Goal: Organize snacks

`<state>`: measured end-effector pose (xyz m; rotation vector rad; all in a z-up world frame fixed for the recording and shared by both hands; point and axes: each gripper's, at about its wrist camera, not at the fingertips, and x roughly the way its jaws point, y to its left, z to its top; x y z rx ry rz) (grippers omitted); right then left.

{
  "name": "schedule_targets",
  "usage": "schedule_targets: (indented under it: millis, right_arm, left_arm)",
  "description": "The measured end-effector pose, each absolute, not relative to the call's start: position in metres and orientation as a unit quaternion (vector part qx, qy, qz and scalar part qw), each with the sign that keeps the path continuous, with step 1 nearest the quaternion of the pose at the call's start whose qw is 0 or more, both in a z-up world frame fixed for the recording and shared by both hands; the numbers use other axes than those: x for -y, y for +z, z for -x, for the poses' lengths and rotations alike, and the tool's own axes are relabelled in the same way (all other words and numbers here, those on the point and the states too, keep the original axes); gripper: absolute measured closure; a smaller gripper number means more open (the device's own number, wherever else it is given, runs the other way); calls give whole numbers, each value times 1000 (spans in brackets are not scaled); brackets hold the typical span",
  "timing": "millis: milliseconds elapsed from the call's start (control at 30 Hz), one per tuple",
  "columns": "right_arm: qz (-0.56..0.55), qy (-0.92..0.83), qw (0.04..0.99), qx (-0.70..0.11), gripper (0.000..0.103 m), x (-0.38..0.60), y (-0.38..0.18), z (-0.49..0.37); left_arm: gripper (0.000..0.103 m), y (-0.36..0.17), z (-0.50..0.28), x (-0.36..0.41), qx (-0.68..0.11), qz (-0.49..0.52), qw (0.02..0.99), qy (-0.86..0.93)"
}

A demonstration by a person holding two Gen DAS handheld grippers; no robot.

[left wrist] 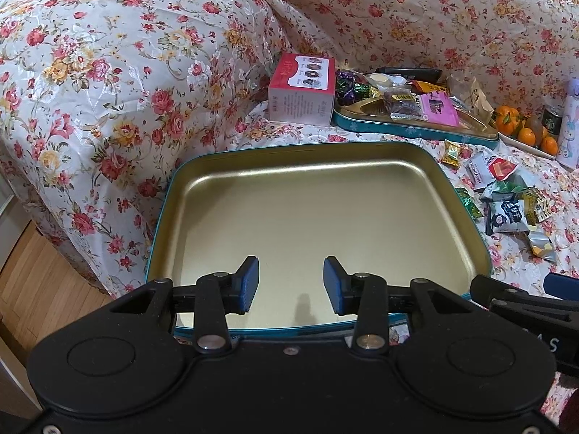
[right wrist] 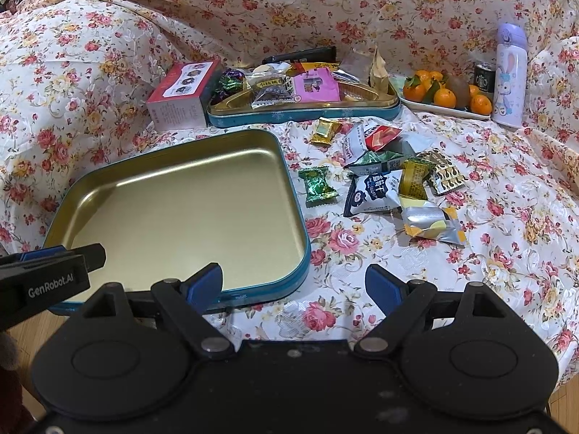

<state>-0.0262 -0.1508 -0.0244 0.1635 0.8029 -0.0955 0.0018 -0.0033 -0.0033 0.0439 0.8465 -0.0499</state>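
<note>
Loose snacks beside gold tin

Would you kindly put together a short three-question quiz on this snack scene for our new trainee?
1. True or false: the near tin tray already holds several snacks.
2. The loose wrapped snacks lie on which side of that tray in the right wrist view? A) left B) right C) inside it
3. Fill in: behind the empty tray, a second tin tray full of snacks has a red and white ____ just left of it.

Key
1. False: it is empty.
2. B.
3. Box.

Both the left gripper and the right gripper stand open, holding nothing.
</note>
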Motion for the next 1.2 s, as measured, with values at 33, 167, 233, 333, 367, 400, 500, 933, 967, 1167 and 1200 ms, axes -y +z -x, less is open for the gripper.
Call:
schedule_targets:
  millis: [33, 167, 233, 333, 367, 400, 500, 933, 967, 1167, 1200]
  right_arm:
    - [-80, -46, 916, -390, 13, 151, -24, 26]
    - [-79, -45, 916, -391, 13, 150, -23, 26]
    - [-79, -45, 916, -391, 13, 150, -23, 26]
    - [-79, -45, 916, -391, 13, 150, -23, 26]
    - [-79, -45, 916, -391, 13, 150, -23, 26]
    - [-79, -44, 916, -391, 13, 150, -23, 26]
    - [-80, -44, 916, -391, 13, 150, -23, 26]
    - [-80, -44, 916, -392, 13, 150, -24, 27]
    - [-80, -44, 916, -392, 13, 150, -23, 27]
    - [-82, -44, 915, -392, 13, 150, -24, 26]
    - [-83, -43, 915, -392, 13, 150, -23, 26]
  left_arm:
    - [54, -3, -2, 3, -410, -22, 911, -24]
    - [54, -3, -2, 4, -411, -21, 911, -24]
    - [54, -3, -1, 4, -411, -22, 911, -24]
    - [54, -3, -1, 5, -411, -23, 911, -24]
    - [54, -3, -1, 6, -410, -23, 911, -23]
    - [54, -3, -1, 5, -410, -23, 911, -24]
    - [54, -3, -1, 6, -411, -22, 911, -23]
    - [54, -4, 0, 6, -411, -23, 911, -23]
    - [54, -4, 0, 6, -411, -23, 911, -23]
    - [54, -6, 1, 7, -412, -26, 911, -24]
    - [54, -6, 1, 7, -411, -27, 911, -24]
